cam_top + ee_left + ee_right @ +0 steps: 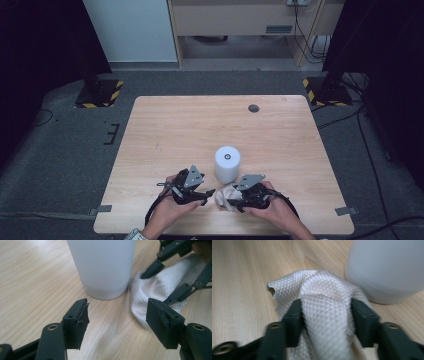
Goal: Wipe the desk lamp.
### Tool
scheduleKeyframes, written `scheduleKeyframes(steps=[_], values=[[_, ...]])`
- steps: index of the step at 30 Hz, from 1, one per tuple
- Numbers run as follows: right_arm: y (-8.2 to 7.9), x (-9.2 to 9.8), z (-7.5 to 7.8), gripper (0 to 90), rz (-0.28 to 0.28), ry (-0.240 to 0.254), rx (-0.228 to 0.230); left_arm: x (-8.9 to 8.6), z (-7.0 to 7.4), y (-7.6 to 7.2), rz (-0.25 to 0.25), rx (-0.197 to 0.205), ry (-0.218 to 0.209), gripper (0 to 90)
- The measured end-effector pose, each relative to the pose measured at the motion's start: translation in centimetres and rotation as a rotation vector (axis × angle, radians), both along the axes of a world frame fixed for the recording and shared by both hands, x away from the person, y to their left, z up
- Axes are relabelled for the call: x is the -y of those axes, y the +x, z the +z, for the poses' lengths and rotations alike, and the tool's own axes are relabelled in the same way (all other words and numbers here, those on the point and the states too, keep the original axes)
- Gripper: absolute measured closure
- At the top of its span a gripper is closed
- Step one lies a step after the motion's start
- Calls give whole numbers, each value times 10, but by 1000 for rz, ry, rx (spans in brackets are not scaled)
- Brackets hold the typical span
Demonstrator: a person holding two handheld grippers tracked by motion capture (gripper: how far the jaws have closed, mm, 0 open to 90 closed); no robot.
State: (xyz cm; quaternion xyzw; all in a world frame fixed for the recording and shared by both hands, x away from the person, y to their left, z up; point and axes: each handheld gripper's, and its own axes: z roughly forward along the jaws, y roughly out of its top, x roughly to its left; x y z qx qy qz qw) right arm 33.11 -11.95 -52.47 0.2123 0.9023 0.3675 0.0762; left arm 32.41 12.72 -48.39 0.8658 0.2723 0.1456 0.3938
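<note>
A white cylindrical container stands upright on the wooden table, toward its near edge. Just in front of it lies a crumpled white waffle-weave cloth. My right gripper comes at the cloth from the right. In the right gripper view the jaws pinch a bunched fold of the cloth, with the container close behind at the right. My left gripper sits left of the cloth. In the left gripper view it stands open over bare wood, with the container ahead and the cloth to the right.
A round cable hole sits near the table's far edge. On the grey floor beyond stand two dark posts on yellow-and-black striped bases. Cables trail along the right side.
</note>
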Motion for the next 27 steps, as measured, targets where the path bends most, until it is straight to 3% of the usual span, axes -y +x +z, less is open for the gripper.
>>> scheduleKeyframes(steps=[4,8,16,27], values=[[0,3,1,626,2,0,-6,-1,0,1,8,7,-13,299],[3,11,5,696,-9,23,-46,-1,1,3,15,18,-40,225],[0,28,14,697,-49,39,-51,4,3,17,32,62,-94,132],[2,47,22,695,-103,68,-39,25,14,43,-2,39,-114,72]])
